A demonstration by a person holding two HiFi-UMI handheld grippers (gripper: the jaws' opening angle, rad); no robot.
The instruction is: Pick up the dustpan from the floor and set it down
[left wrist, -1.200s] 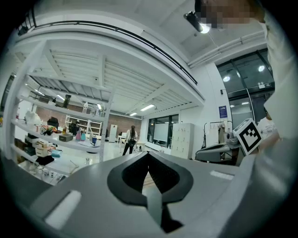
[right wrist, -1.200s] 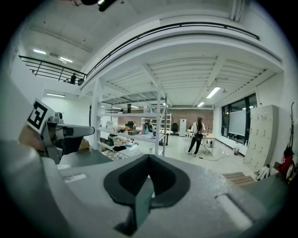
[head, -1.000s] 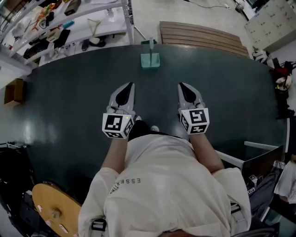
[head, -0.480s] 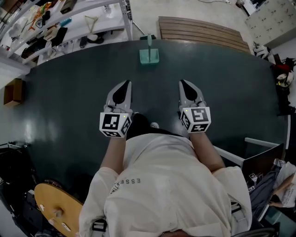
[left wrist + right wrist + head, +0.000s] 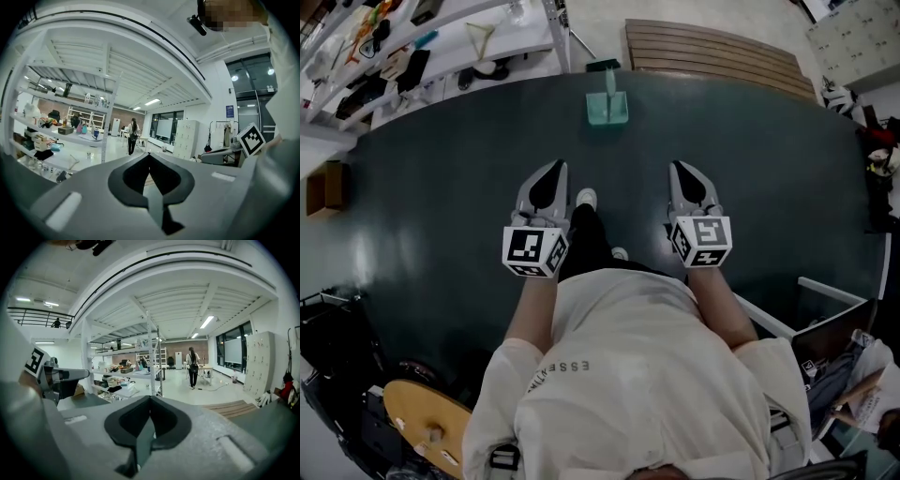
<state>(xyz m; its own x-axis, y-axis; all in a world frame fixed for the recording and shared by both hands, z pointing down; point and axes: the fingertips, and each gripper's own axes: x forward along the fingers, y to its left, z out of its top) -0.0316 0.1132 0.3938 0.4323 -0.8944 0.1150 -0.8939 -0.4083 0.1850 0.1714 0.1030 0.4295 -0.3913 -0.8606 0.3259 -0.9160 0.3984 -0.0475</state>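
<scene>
The left hand-held gripper [image 5: 559,167] was held with its jaws together and nothing between them. The right hand-held gripper [image 5: 677,167] was likewise closed and empty. Since a second before, a white shoe [image 5: 586,198] had been brought forward between the two, so a step toward the dustpan was judged to be under way. The teal dustpan [image 5: 607,105] was still left untouched on the dark floor mat [image 5: 441,187], near its far edge, ahead of and well apart from both grippers. A shelving rack [image 5: 441,47] was seen beyond the mat at the left and a slatted wooden platform [image 5: 722,58] at the right. Neither was set across the approach. The jaws would have to be opened before any grasp.
</scene>
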